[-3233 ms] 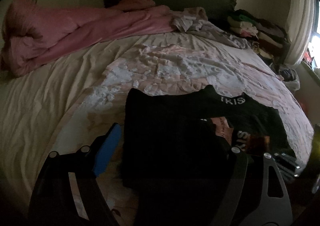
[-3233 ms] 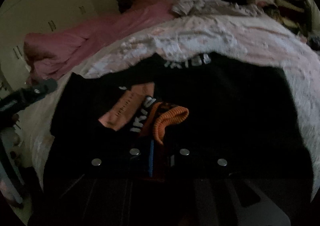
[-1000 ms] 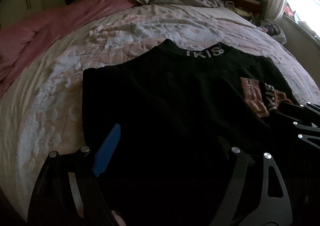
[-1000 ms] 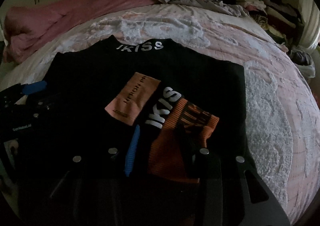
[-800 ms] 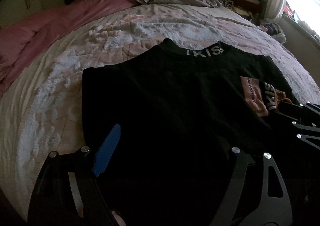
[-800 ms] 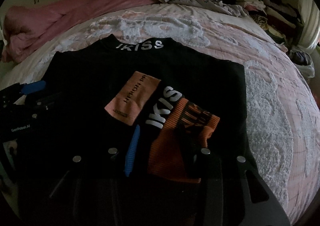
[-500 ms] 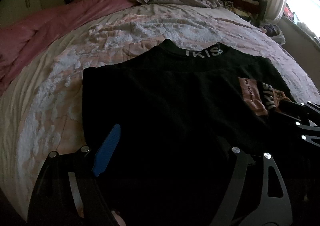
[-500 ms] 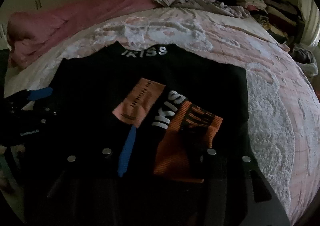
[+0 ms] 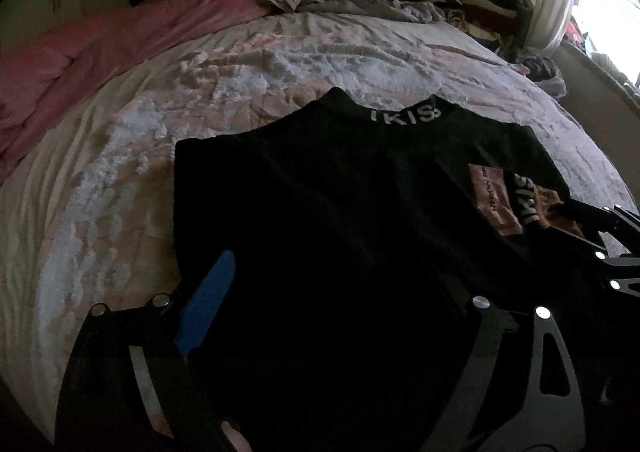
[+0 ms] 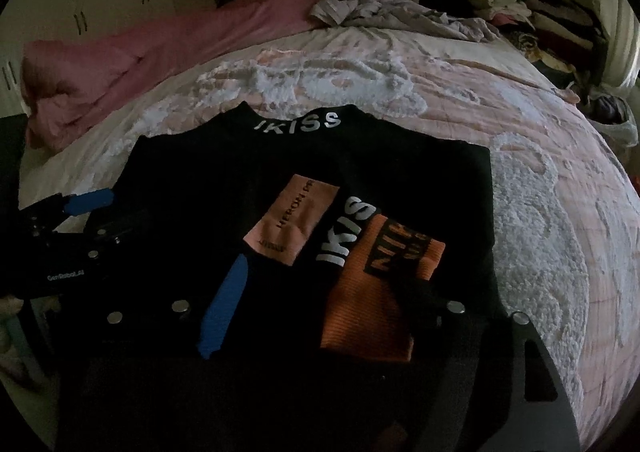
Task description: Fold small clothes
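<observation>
both tongs — left tongs (image 9: 332,292), right tongs (image 10: 324,292) — gape, just widened, over black top (image 10: 304,164).

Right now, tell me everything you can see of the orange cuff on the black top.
The orange cuff is ribbed knit with black block lettering, lying flat on the black top beside a white IKISS print and a pink patch. It lies between the right gripper's fingers, whose jaws have just been opening; neither finger visibly presses on it.

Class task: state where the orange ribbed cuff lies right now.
In the right wrist view the orange ribbed cuff lies on the black garment, low and right of centre, beside the white-lettered black band and between the right gripper's open jaws.
</observation>
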A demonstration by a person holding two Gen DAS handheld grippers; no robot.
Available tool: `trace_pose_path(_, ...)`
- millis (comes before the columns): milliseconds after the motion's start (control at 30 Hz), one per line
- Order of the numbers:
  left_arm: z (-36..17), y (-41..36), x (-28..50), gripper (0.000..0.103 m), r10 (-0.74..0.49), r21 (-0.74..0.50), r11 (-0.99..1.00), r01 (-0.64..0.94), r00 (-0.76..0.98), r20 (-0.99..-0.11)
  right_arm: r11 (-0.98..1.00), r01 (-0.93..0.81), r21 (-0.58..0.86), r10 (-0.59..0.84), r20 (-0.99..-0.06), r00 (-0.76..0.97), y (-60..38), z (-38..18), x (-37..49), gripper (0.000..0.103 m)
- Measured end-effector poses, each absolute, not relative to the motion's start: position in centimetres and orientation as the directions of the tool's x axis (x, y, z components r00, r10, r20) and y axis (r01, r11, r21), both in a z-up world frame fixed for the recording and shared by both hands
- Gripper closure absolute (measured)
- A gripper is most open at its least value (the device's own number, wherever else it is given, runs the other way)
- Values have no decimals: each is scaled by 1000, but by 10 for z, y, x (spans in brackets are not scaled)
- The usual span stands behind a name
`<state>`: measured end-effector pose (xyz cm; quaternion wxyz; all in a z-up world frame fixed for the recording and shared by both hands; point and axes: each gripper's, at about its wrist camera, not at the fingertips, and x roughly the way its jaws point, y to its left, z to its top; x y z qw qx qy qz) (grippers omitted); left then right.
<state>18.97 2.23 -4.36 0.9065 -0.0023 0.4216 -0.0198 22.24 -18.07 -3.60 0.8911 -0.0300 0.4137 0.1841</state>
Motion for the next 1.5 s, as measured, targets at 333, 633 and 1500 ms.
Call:
trace_pose_path(333, -33, 26, 186, 10, -9, 1, 1000, 15, 660, -751, 942, -316, 114, 297, -722, 625, -190, -25, 221, 9)
trace_pose_path(633, -23, 31, 180, 10, -20, -19, 1000, 8, 669, -743, 941, -315, 124, 309, -696, 649, -194, -10, 212, 6)
trace_pose_path(1500, 19, 54, 131, 10, -14, -32, 999, -11, 719, -695, 935, -311, 172, 350, -602, 718, -213, 44, 148, 5)
